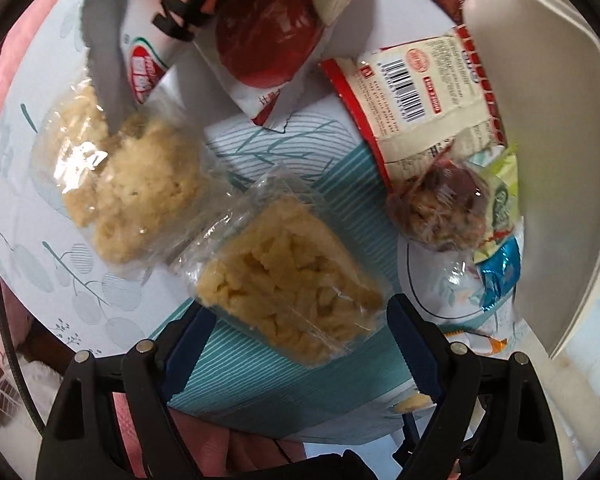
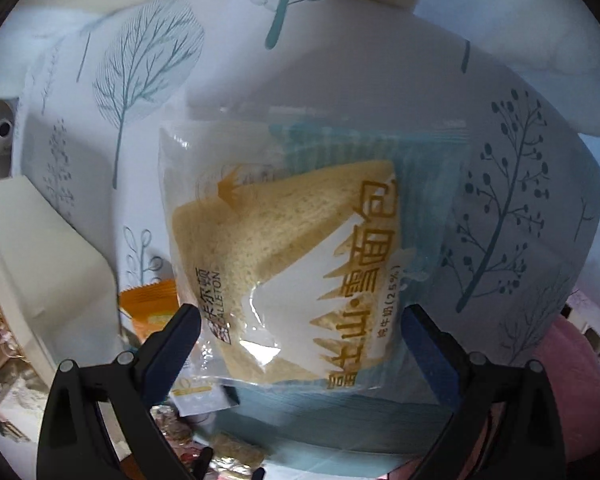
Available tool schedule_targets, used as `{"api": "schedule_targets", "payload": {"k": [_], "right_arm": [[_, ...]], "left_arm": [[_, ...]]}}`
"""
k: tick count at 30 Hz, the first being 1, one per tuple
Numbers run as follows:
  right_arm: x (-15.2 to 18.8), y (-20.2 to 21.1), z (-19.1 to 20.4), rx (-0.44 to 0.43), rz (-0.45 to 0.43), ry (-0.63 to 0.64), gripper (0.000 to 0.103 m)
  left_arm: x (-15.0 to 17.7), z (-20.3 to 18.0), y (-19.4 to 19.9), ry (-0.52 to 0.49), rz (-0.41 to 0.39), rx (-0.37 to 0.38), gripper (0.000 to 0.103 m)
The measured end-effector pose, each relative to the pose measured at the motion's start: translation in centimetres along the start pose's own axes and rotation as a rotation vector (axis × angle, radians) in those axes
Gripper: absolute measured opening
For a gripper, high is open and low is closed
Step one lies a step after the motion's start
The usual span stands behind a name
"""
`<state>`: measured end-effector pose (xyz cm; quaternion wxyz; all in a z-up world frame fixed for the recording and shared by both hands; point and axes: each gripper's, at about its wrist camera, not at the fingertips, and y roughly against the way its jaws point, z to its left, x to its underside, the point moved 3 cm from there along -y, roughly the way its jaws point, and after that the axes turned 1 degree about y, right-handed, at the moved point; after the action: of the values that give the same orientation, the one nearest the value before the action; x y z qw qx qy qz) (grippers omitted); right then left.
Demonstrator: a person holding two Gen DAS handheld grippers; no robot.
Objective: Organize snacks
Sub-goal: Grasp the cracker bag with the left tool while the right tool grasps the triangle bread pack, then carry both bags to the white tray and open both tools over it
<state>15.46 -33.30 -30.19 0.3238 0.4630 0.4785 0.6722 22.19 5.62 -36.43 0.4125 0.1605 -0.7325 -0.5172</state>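
Observation:
In the left wrist view my left gripper (image 1: pixel 296 320) is open, its fingers on either side of a clear-wrapped yellow puffed-rice cake (image 1: pixel 288 280) lying on the patterned tablecloth (image 1: pixel 40 240). A second such cake (image 1: pixel 136 184) lies to its left. In the right wrist view my right gripper (image 2: pixel 300 328) is open around a clear bag of triangular sliced bread (image 2: pixel 296 256) with gold print, which rests on the cloth (image 2: pixel 520 200).
In the left wrist view a red-rimmed packet (image 1: pixel 416 100), a red-wrapped snack (image 1: pixel 268 40), a small brown snack (image 1: pixel 436 208) and a white bin wall (image 1: pixel 540 140) lie beyond. In the right wrist view a white bin (image 2: pixel 32 248) and orange packet (image 2: pixel 152 308) are left.

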Motion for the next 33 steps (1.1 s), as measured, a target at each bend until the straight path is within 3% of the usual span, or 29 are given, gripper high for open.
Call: {"api": "schedule_targets", "payload": {"k": [5, 13, 23, 26, 33], "right_arm": [[-0.1, -0.9, 1.9, 0.080, -0.003, 0.018, 0.103], [-0.8, -2.1, 3.5, 0.133, 0.005, 0.039, 0.103], [-1.1, -2.6, 3.3, 0.123, 0.011, 0.057, 0.100], [-1.5, -1.6, 2.1, 0.104, 0.012, 0.071, 0.093], [-1.5, -0.9, 1.1, 0.039, 0.017, 0.123, 0.090]], "left_arm": [[-0.6, -0.9, -0.7, 0.007, 0.001, -0.012, 0.087], [-2.0, -2.0, -1.1, 0.051, -0.004, -0.074, 0.085], [0.1, -3.7, -1.3, 0.035, -0.056, -0.142, 0.072], [0.9, -3.4, -1.5, 0.045, -0.033, -0.142, 0.072], [2.7, -1.8, -1.7, 0.060, 0.034, -0.150, 0.071]]}}
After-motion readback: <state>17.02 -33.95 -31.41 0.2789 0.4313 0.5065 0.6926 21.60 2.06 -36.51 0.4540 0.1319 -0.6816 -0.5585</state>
